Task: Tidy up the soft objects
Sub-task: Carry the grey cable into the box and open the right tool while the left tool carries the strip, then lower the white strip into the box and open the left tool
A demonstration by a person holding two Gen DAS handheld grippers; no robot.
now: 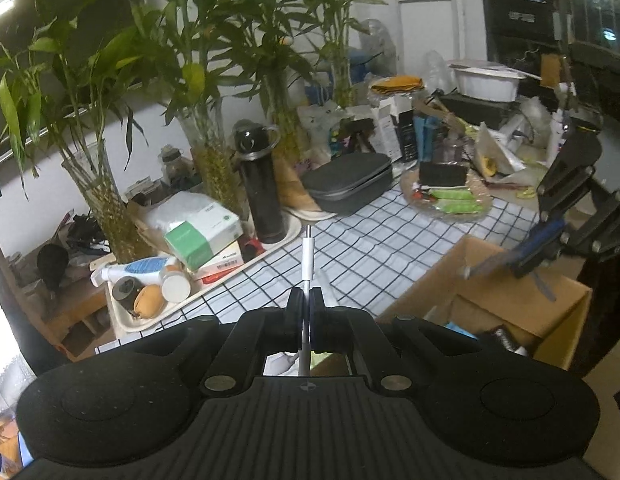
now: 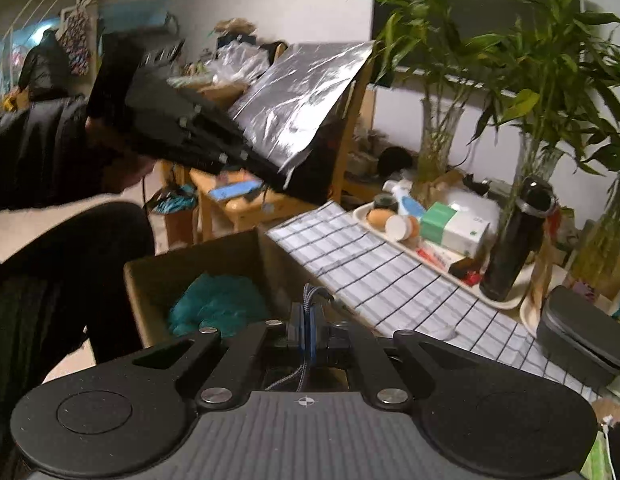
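Matt black plastic left gripper [image 1: 305, 300] pinching smooth white plastic cable plug [image 1: 307, 258]; beside it, brown corrugated cardboard box [image 1: 506, 300], rough-edged. Glossy crinkled silver foil sheet [image 2: 297, 96] beyond.

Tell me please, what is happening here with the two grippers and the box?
A person holds a gripper in each hand beside a table with a checked cloth. The left gripper is shut on a white cable, its plug end sticking out over the cloth. The right gripper is shut on a braided cable above an open cardboard box, which already holds a teal cloth. Neither cable is in the box yet.
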